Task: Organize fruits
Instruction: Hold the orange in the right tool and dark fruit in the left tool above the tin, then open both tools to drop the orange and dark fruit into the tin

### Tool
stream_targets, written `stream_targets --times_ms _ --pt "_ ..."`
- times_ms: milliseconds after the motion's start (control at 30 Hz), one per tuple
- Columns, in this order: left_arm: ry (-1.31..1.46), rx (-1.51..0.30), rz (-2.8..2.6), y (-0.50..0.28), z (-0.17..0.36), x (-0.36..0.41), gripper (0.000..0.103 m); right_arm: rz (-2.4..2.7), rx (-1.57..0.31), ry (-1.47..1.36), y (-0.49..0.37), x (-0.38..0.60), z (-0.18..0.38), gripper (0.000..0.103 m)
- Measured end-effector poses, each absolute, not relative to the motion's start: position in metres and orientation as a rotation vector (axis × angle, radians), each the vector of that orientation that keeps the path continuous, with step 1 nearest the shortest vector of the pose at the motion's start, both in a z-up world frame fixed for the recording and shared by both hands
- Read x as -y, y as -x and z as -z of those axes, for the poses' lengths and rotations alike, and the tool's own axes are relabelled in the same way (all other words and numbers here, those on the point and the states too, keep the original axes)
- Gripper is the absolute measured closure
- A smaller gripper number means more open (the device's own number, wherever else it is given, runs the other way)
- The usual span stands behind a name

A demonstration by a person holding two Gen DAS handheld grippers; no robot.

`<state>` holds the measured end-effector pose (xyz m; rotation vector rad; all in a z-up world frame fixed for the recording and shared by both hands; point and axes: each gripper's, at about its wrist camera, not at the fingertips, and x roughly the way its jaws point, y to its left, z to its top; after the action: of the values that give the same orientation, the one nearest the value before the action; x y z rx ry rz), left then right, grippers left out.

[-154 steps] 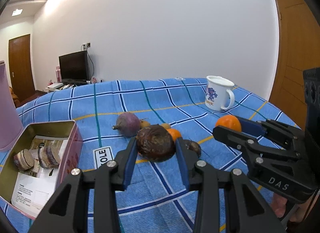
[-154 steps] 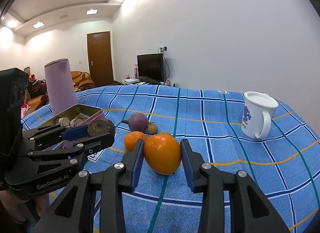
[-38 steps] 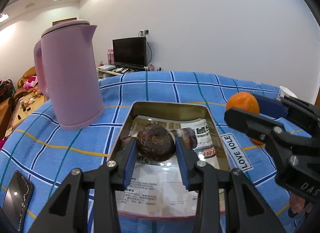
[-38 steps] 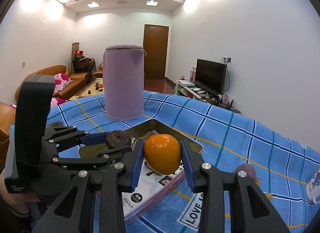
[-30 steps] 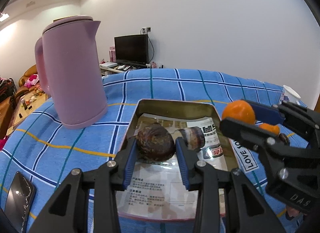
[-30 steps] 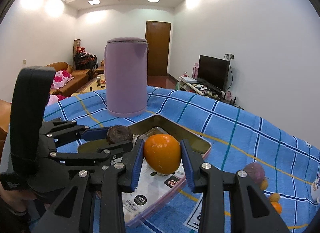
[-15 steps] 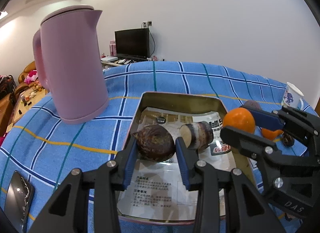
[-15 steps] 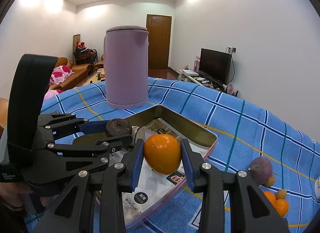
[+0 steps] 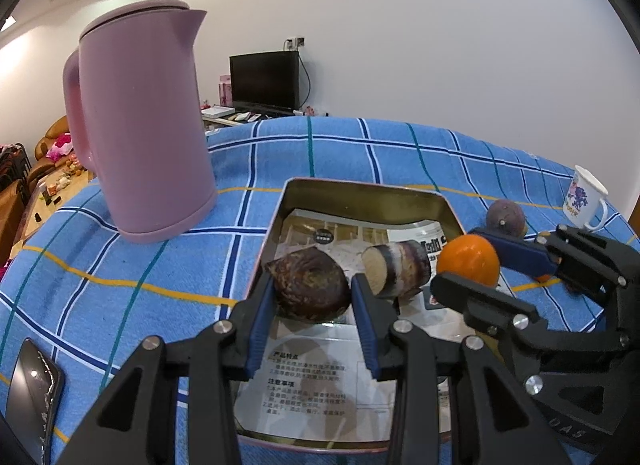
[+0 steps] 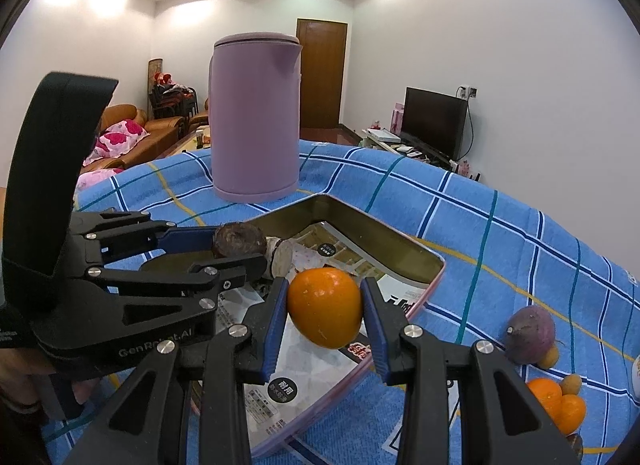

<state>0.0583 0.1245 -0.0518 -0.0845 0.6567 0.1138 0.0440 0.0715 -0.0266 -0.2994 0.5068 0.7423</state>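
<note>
My left gripper point(image 9: 313, 297) is clamped on a dark brown taro point(image 9: 307, 288), and I hold it low over the left side of the open metal tin point(image 9: 366, 195); whether it touches the tin floor I cannot tell, since my fingers point(image 9: 261, 319) cover its underside. Inside the tin I see a printed paper sheet point(image 9: 320, 377) lining the bottom and a cut taro piece point(image 9: 396, 267) lying on its side, just beside the one I hold. My right gripper point(image 10: 325, 313) is closed on an orange point(image 10: 325, 313) above the tin's near right edge point(image 10: 434, 279). Beyond that edge, on the blue checked tablecloth point(image 10: 480, 225), sit a purple root point(image 10: 530, 331), small oranges point(image 10: 554, 405) and little brownish fruits point(image 10: 570, 384), partly cut off by my gripper frame. A pink kettle point(image 9: 140, 129) stands off the tin's far left corner. A white mug point(image 9: 584, 199) sits near the cloth's far right edge. A dark phone point(image 9: 34, 389) shows at the lower left, partly cropped.
</note>
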Motion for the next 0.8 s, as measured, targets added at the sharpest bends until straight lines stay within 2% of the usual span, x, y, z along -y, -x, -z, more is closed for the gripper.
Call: stream_targets --times_ms 467,533,633,800 --pt "0.063 -0.64 -0.133 -0.055 0.051 -0.123 0.061 -0.755 -0.53 0.321 -0.044 -0.076 0.031 0.063" --pt "0.072 -0.63 -0.15 -0.053 0.049 -0.124 0.054 -0.747 -0.521 0.312 -0.045 -0.074 0.03 0.058" --pt "0.086 -0.617 -0.154 -0.051 0.048 -0.125 0.05 -0.736 -0.515 0.291 -0.046 -0.069 0.028 0.05" --pt "0.083 -0.604 -0.138 -0.046 0.045 -0.116 0.036 -0.694 -0.506 0.302 -0.042 -0.057 0.025 0.048"
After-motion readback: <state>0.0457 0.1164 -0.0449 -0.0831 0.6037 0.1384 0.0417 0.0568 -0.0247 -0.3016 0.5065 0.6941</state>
